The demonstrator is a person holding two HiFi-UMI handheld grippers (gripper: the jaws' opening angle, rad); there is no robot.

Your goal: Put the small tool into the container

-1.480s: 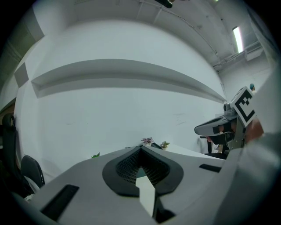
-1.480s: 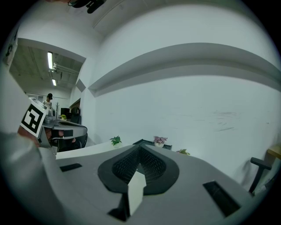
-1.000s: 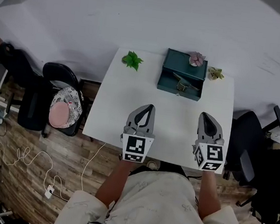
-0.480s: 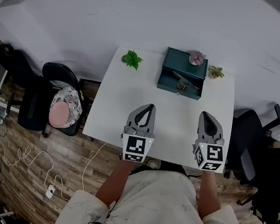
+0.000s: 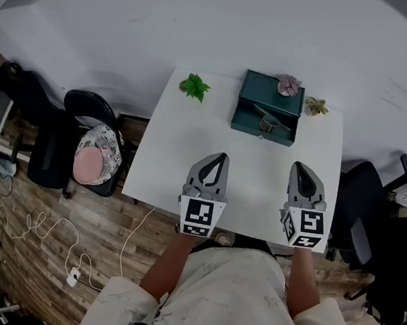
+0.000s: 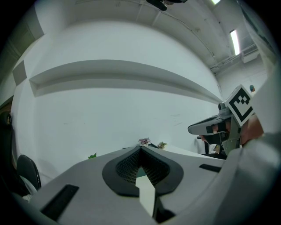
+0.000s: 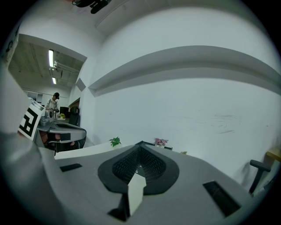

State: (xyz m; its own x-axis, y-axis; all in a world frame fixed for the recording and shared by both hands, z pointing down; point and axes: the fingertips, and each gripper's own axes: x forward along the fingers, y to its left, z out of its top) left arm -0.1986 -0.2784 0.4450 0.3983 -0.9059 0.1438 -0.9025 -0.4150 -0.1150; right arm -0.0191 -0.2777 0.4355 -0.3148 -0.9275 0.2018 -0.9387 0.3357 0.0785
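White square tabletop (image 5: 184, 141) shows nothing moved: left gripper (image 5: 222, 155) and right gripper (image 5: 296, 165) stay shut, empty, while the small metal tool (image 5: 266, 120) lies seemingly inside the dark-green box container (image 5: 253, 90).

Grey left gripper (image 5: 221, 156) — pale patterned shirt (image 5: 226, 293)

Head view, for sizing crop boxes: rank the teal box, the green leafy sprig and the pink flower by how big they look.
1. teal box, clearly largest
2. green leafy sprig
3. pink flower, only a little smaller than the sprig, so this is a close call
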